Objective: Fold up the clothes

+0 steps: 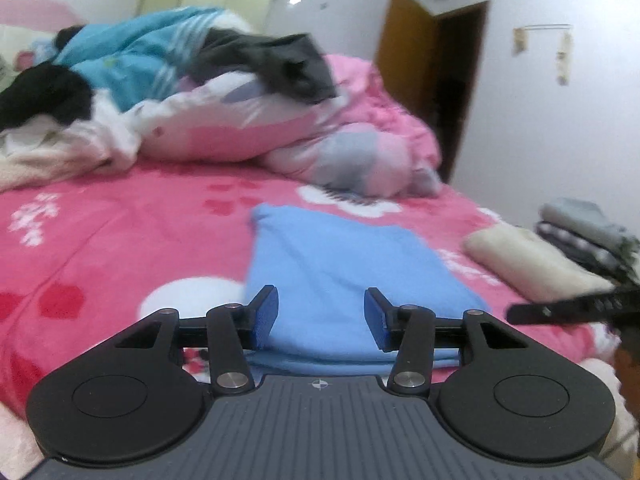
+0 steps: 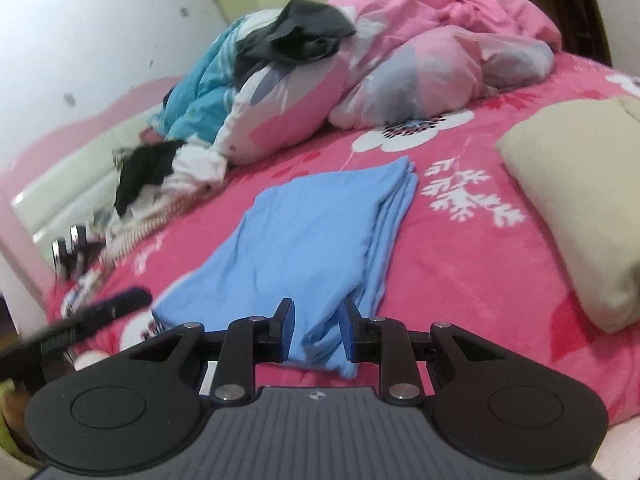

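Two pillows [image 2: 576, 216] – duvet [image 1: 320, 128], clothes heap [image 1: 132, 68]

From my left wrist view, the folded stack [image 1: 592, 240] at 3 o'clock is cut off by the edge. The clothes pile [image 1: 120, 64] at 10 o'clock is blurred; I cannot separate individual garments.

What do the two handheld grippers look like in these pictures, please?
Both look alike: the left gripper and right gripper have black linkage arms with silver pivot pins, blue pads on black fingers, two round black housings, and a ribbed grey body bearing a small crosshair mark.
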{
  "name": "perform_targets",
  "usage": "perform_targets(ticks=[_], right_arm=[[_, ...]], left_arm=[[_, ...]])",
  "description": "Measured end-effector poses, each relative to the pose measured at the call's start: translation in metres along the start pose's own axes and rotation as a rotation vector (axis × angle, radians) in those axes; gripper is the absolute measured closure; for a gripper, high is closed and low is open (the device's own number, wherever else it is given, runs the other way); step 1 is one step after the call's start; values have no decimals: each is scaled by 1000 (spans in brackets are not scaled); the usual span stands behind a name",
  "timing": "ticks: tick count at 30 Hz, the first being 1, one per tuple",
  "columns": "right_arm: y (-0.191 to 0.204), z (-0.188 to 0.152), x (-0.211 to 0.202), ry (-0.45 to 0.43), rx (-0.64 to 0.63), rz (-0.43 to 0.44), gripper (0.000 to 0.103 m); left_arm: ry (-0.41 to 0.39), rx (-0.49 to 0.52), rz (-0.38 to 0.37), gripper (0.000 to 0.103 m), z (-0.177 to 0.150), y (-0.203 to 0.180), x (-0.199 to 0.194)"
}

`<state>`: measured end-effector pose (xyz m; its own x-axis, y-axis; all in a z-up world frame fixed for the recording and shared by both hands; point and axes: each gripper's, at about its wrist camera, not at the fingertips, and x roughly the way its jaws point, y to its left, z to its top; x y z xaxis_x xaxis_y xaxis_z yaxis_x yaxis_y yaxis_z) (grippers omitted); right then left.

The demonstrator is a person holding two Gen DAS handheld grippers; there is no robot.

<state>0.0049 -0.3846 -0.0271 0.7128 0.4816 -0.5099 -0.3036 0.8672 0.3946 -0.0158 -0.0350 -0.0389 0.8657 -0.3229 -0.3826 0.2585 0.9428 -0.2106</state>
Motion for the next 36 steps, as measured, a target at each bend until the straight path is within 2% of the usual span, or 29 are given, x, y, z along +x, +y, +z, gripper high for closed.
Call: perform_targets(ticks=[2, 3, 4, 5, 10, 13, 17, 22, 26, 31, 34, 36], right_arm=[[6, -3, 8, 13, -25, -22, 77], [8, -5, 11, 16, -35, -33, 80], [8, -6, 13, 19, -41, -39, 94], [8, -8, 15, 22, -39, -48, 102], [-11, -22, 11, -3, 55, -80, 102], [-23, -30, 10, -13, 115, -68, 102], [-21, -26, 4, -27, 108, -84, 102], [-9, -21, -7, -46, 36, -168, 101], [2, -13, -14, -76, 11, -180, 100], [27, -10, -1, -108, -106, -196, 100], [40, -14, 12, -113, -166, -178, 100], [44, -20, 23, -92, -213, -212, 100]], left_arm=[[26, -22, 17, 56, -2, 5, 6], [44, -32, 21, 56, -4, 8, 10], [59, -40, 27, 56, -6, 9, 12], [68, -46, 32, 56, -8, 9, 13], [89, -72, 32, 56, -17, 19, 12], [96, -96, 18, 56, -17, 25, 12], [89, -123, -5, 56, -16, 32, 9], [98, -141, -18, 56, -17, 35, 7], [117, -148, -13, 56, -15, 35, 8], [150, -126, 30, 56, -7, 32, 11], [140, -95, 45, 56, -6, 30, 7], [128, -54, 52, 56, -8, 28, 2]])
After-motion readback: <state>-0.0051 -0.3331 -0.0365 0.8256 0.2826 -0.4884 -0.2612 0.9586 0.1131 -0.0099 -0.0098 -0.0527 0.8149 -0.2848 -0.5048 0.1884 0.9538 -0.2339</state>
